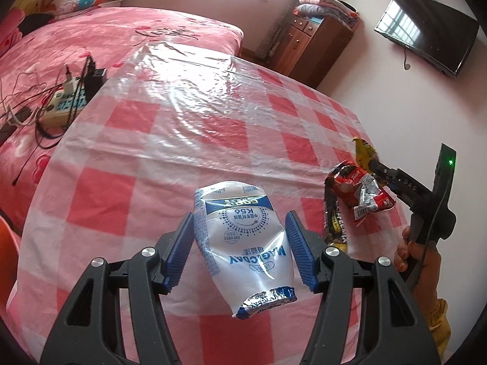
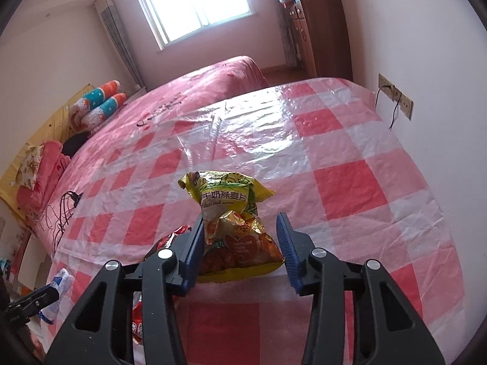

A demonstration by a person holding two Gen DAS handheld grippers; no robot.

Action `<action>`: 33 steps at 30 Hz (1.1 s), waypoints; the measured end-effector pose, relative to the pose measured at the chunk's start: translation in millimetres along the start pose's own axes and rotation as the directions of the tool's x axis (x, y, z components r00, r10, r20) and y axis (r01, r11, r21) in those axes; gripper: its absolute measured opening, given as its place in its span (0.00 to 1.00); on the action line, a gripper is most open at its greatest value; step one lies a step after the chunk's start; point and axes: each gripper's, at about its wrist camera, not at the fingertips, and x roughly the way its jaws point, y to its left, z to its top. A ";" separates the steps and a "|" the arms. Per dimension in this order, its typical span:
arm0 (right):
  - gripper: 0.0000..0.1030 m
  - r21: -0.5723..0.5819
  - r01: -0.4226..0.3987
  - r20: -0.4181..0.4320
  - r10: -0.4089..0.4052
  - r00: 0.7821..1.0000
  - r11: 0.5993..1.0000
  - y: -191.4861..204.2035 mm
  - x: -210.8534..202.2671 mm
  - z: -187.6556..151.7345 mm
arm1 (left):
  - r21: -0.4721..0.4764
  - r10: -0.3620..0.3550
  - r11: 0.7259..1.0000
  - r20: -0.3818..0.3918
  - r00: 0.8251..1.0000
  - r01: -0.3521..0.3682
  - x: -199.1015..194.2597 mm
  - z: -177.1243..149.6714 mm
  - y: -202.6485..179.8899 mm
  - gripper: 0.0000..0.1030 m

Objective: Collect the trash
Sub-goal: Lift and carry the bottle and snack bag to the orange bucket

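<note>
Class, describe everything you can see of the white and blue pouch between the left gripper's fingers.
The white and blue pouch is a crumpled, glossy plastic packet, seemingly empty, with blue print reading MAGICDAY and K56 and a silvery crimped end. It lies lengthwise on the checked tablecloth between the open fingers of the left gripper; whether they touch it is unclear.

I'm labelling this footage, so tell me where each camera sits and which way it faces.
Left wrist: rides the left tongs, looking across the checkered table at a white pouch between its open pads; the right tongs and hand show.
Right wrist: rides the right tongs, facing the window, yellow snack bag between open pads.
Shared: table, bed, pouch, red wrapper.
</note>
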 end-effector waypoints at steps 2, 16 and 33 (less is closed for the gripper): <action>0.42 0.009 0.001 0.017 -0.002 1.000 1.000 -0.5 -4.9 -1.8 | -0.006 0.004 1.000 0.004 1.000 -0.004 -3.5 -2.6 6.0 0.60; 0.27 -0.006 0.021 0.092 -0.020 0.996 1.000 18.8 -33.5 -9.8 | -0.024 0.094 0.995 0.057 0.994 -0.093 -34.6 -13.7 41.7 0.60; 0.27 -0.121 -0.161 0.109 0.175 0.979 0.980 109.0 -83.6 -8.0 | -0.047 0.211 0.977 0.117 0.970 -0.207 -72.6 -30.7 83.7 0.60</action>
